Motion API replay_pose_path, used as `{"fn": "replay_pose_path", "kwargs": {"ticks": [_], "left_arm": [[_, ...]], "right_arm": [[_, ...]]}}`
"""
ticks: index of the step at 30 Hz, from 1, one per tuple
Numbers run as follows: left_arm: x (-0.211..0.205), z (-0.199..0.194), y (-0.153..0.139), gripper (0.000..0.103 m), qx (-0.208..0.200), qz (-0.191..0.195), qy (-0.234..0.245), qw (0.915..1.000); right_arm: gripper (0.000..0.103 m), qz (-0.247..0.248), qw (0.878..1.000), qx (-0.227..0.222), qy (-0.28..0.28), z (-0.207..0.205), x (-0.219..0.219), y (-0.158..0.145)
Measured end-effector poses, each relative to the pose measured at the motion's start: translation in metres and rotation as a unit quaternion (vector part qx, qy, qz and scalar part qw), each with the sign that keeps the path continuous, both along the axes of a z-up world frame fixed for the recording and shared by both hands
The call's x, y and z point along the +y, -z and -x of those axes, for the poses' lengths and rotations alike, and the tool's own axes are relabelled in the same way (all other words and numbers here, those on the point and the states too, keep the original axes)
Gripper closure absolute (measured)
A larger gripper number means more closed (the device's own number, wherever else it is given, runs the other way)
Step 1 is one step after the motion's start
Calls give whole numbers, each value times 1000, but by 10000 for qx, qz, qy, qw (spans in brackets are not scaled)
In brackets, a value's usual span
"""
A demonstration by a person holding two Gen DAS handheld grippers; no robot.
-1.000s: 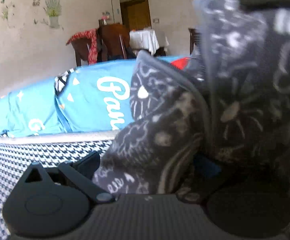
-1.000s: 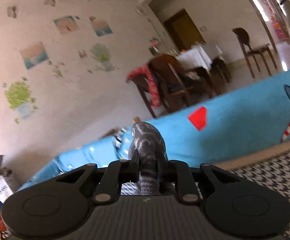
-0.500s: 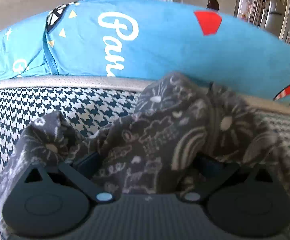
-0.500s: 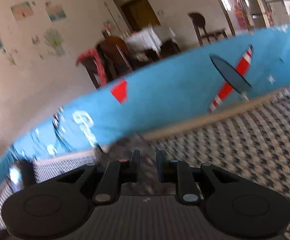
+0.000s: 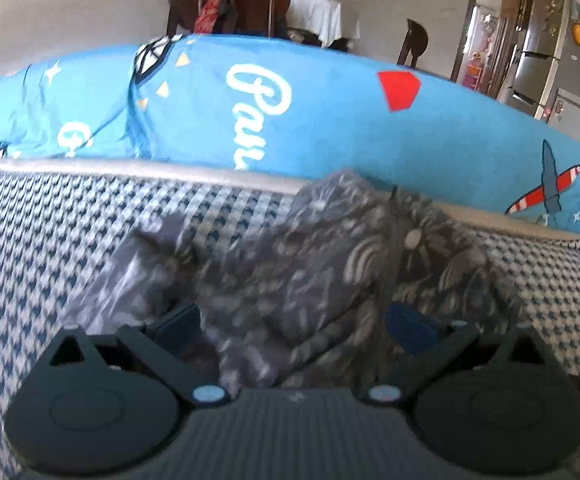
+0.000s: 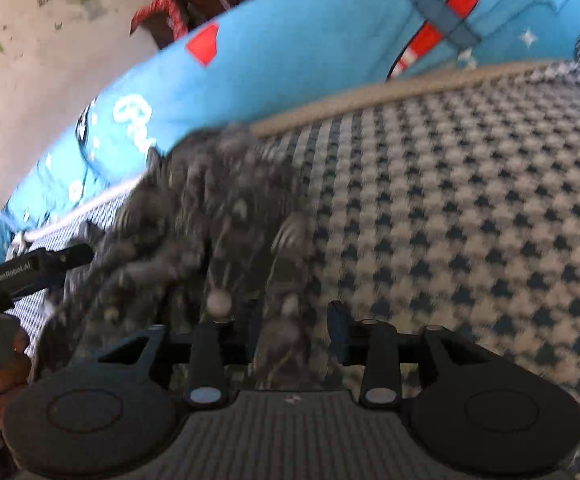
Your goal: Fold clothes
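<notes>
Item: dark patterned garment (image 5: 329, 264), heaped on houndstooth cover (image 6: 469, 208), near blue pillow (image 5: 329, 120). Likely light, limp, slumps; take by edge. Left gripper (image 5: 297, 320) jaws spread, cloth between. Right gripper (image 6: 290, 320) jaws parted.

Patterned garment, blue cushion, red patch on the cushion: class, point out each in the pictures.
Patterned garment (image 5: 321, 264), left wrist view, middle of the crumpled fabric.
Blue cushion (image 5: 329, 136), left wrist view, plain front face.
Red patch (image 5: 398, 90), left wrist view, its centre.

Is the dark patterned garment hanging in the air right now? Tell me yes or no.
No. In the left wrist view the dark patterned garment lies crumpled on the houndstooth surface, between the open fingers of the left gripper.
</notes>
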State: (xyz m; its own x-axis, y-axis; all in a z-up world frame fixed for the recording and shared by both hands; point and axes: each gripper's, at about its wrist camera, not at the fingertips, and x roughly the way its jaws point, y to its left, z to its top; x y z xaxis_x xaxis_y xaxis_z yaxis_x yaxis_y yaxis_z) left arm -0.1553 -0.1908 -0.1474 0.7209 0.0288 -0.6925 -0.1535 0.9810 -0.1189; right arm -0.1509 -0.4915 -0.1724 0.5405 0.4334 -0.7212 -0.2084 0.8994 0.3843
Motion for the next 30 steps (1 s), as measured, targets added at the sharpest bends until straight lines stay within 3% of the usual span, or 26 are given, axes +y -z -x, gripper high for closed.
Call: {"fn": "replay_pose_path", "kwargs": {"ticks": [3,6,7,8,9,12,16,20,25,30], "left_arm": [[5,1,5,0,123,103,-35,9999],[5,-3,9,0,208,71,-58,9997],[5,-4,11,0,241,64,-80,9997],[6,-5,12,0,274,56,-101,9996],[6,-6,14,0,302,49,-117,9995],[6,-6,15,0,325,19,-109,9994],[6,-7,16,0,351,-3,-111,9993],[3,-7,17,0,357,-76,-65,9993],[-2,-6,20,0,415,-108,34,9991],[-6,-4,21,0,467,-92,177,9987]], "right_arm": [[64,54,9998,126,-108,1,9,8],[65,189,9996,-23,-211,6,17,10],[69,247,9993,-57,-257,7,20,10],[83,291,9991,-72,-295,7,23,10],[90,311,9991,-61,-288,6,23,11],[96,417,9990,-138,-75,4,23,8],[97,617,9946,-614,571,2,12,-11],[97,769,9823,-1160,1250,-4,0,-33],[97,1374,9550,-1749,1964,-17,1,-52],[98,1680,9398,-1801,2370,-37,13,-54]]}}
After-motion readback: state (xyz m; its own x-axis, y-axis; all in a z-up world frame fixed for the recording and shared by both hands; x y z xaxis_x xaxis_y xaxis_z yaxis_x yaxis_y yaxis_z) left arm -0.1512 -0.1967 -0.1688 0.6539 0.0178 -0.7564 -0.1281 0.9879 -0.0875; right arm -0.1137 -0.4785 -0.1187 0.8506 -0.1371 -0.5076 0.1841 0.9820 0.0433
